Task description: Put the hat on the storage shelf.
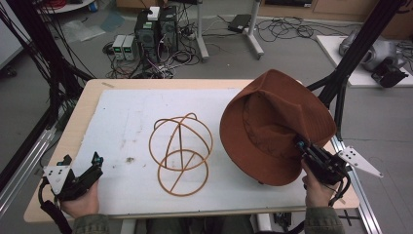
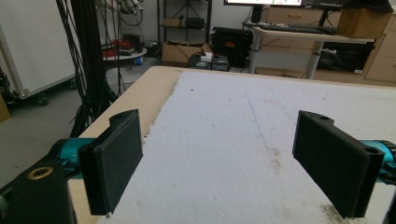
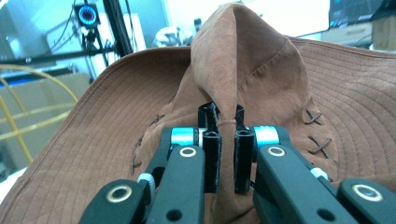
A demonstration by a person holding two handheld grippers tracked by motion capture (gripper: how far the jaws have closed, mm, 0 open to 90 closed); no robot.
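A brown brimmed hat (image 1: 277, 122) is tilted up over the right half of the white board, its hollow facing me. My right gripper (image 1: 301, 146) is shut on a fold of the hat's fabric at its near right edge. In the right gripper view the pinched brown hat (image 3: 243, 70) rises from between the gripper (image 3: 227, 140). A tan wire hat stand (image 1: 180, 151) of crossed hoops stands in the middle of the board, left of the hat. My left gripper (image 1: 96, 161) rests at the near left corner, open, and in its own view the left gripper (image 2: 233, 163) has bare board between its pads.
The white foam board (image 1: 126, 122) covers most of the wooden table (image 1: 83, 107). A black frame post (image 1: 350, 58) rises just behind the hat at the right. Cables and electronics boxes (image 1: 156, 34) lie on the floor beyond the table.
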